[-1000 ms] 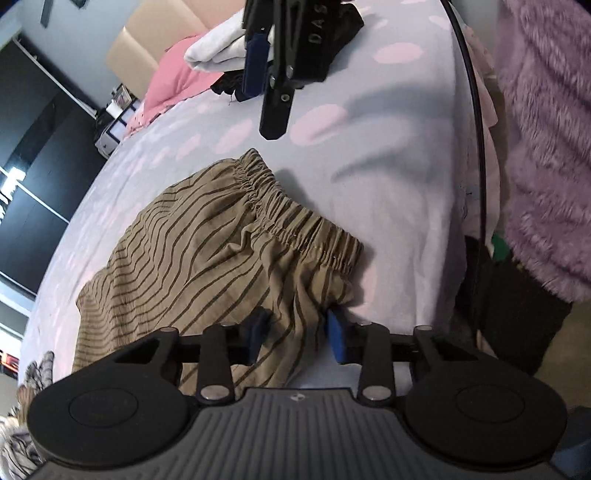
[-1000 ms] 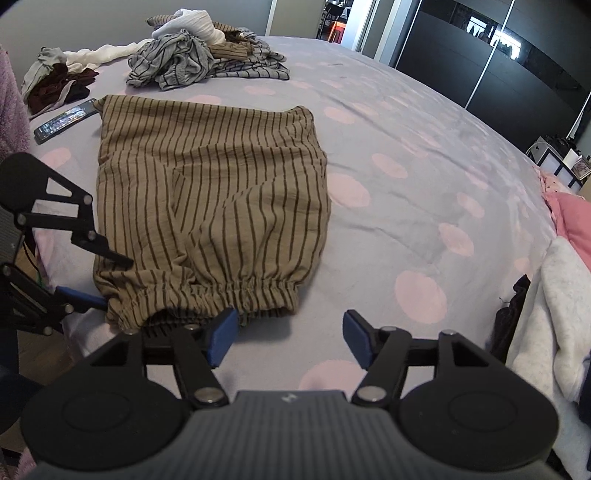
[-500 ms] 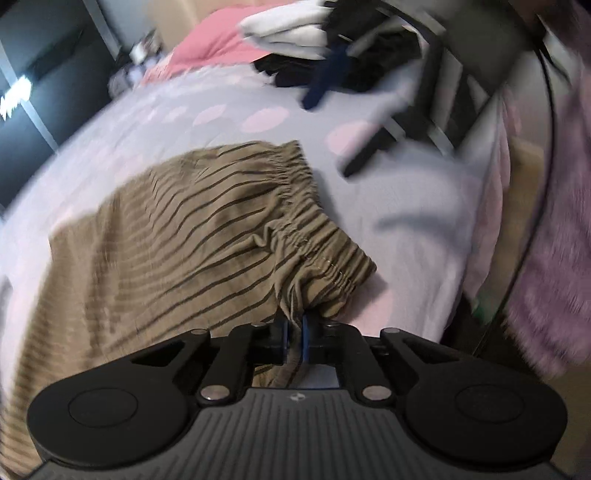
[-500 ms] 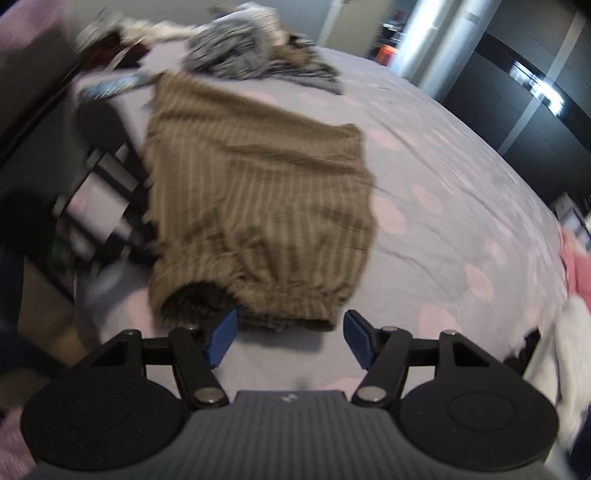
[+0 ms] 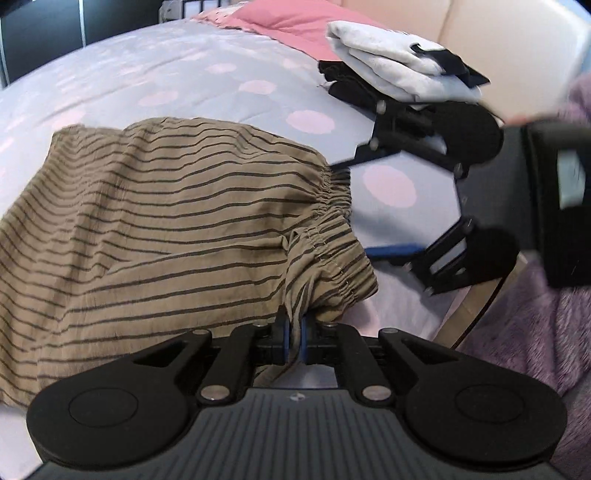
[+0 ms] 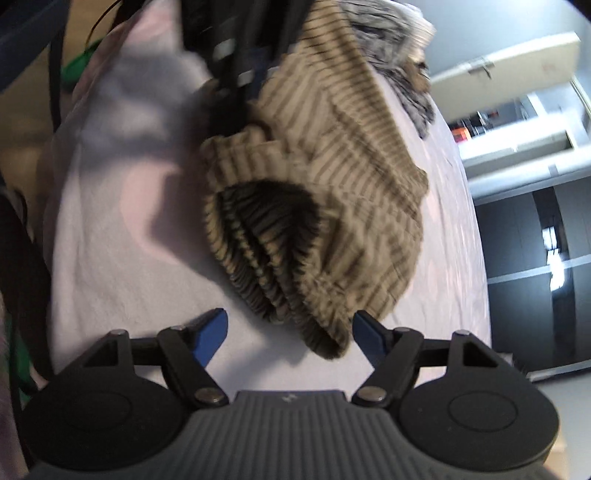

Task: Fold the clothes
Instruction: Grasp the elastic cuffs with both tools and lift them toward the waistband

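Olive-brown striped shorts (image 5: 177, 229) lie on the lavender bed sheet with pink dots (image 5: 184, 77). My left gripper (image 5: 293, 332) is shut on the near corner of their elastic waistband and holds it slightly raised. In the right wrist view the waistband (image 6: 280, 266) gapes open and its lower end hangs between the blue pads. My right gripper (image 6: 290, 325) is open and its jaws are still opening, the pads clear of the cloth. It also shows from the side as the right gripper (image 5: 364, 208) at the waistband's far end. The left gripper (image 6: 236, 74) is blurred at the top.
A folded stack of white and black clothes (image 5: 388, 70) and a pink item (image 5: 280, 22) lie towards the headboard. A purple fuzzy garment (image 5: 535, 332) hangs beside the bed edge. A grey striped clothes pile (image 6: 399, 48) lies beyond the shorts. Dark wardrobe doors (image 6: 535, 258) stand behind.
My left gripper closed on the waistband corner and lifted it, bunching the cloth. My right gripper rolled, came down to the waistband's other end, and spread its jaws wider.
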The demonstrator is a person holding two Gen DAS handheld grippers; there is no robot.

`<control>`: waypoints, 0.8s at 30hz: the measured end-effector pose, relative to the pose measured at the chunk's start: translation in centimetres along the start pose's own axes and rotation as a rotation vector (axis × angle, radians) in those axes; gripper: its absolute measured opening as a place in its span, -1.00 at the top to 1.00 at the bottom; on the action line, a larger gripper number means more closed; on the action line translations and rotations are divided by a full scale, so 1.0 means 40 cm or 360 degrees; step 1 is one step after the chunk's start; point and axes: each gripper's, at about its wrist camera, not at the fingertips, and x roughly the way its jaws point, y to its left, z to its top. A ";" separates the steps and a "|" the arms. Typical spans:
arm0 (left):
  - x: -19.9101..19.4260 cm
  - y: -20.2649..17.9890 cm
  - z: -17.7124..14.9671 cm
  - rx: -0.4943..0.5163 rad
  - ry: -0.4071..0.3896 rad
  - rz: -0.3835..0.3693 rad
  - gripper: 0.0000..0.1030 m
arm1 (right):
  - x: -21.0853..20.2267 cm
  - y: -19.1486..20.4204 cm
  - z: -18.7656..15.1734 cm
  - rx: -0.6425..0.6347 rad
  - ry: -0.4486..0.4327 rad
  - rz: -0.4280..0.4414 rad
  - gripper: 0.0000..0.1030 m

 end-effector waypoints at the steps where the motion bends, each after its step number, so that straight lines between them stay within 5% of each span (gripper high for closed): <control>1: -0.003 0.004 0.001 -0.0019 -0.0004 -0.0009 0.93 | 0.007 0.005 0.001 -0.0029 -0.0013 -0.0011 -0.48; 6: -0.016 0.018 0.006 -0.0106 -0.0014 -0.0050 0.93 | 0.031 0.001 0.006 -0.0015 -0.0055 -0.0036 -0.44; 8: -0.018 0.025 0.007 -0.0132 -0.0024 -0.0059 0.93 | 0.033 -0.012 0.009 0.0038 -0.0061 -0.0039 -0.20; 10: -0.023 0.031 0.007 -0.0156 -0.0036 -0.0066 0.94 | 0.035 -0.025 0.014 0.0074 -0.0057 -0.0056 0.39; 11: -0.027 0.034 0.008 -0.0169 -0.0044 -0.0070 0.94 | 0.035 -0.031 0.017 0.0080 -0.0048 -0.0075 0.46; 24: -0.175 0.039 0.005 -0.0220 -0.0164 -0.0164 0.94 | -0.093 -0.187 0.072 0.0149 0.0001 0.0207 0.61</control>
